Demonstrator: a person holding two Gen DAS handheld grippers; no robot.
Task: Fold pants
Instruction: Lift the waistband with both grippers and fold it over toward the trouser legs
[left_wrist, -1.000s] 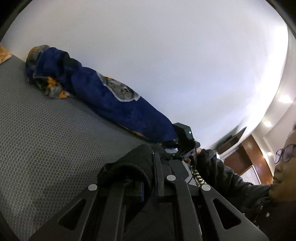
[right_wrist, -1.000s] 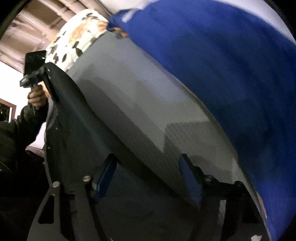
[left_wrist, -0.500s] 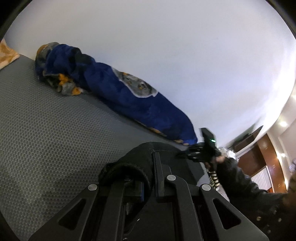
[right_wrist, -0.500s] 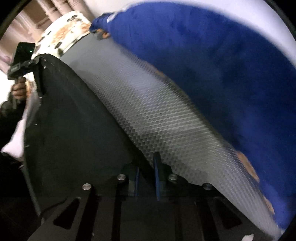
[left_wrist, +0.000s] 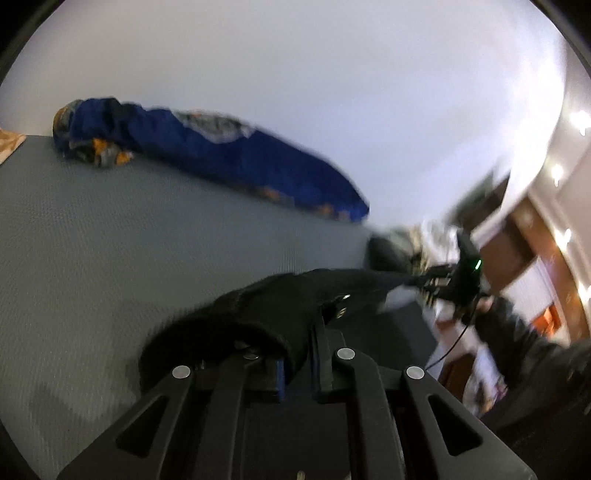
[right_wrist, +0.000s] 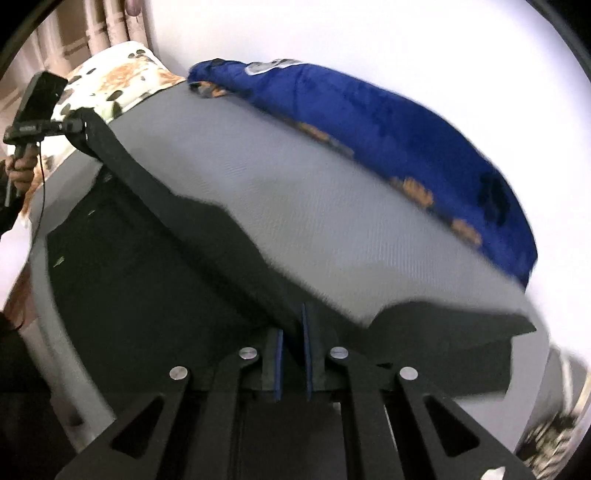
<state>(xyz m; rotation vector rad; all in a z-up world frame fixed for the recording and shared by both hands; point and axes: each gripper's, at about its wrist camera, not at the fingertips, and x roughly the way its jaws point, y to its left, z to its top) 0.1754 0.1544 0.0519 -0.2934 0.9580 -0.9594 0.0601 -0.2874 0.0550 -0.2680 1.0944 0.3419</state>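
Bedroom in a home. Under my fingers: grey bed (right_wrist: 295, 192) with honeycomb-textured cover. Beyond my fingers, against a plain white wall (left_wrist: 295, 74): rolled blue blanket (left_wrist: 229, 158). Far left of my right fingers: patterned pillow (right_wrist: 122, 77), curtains (right_wrist: 107, 22). Right of my left fingers: wooden furniture (left_wrist: 524, 236), ceiling lights (left_wrist: 580, 120).

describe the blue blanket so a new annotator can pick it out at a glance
Start from the grey mattress that fills most of both views. Along its far edge, against the white wall, lies a long rolled-up blue blanket. It is the only bright blue thing, with orange and grey print showing in patches, unlike the flat black pants or the cream spotted pillow at the mattress's end.
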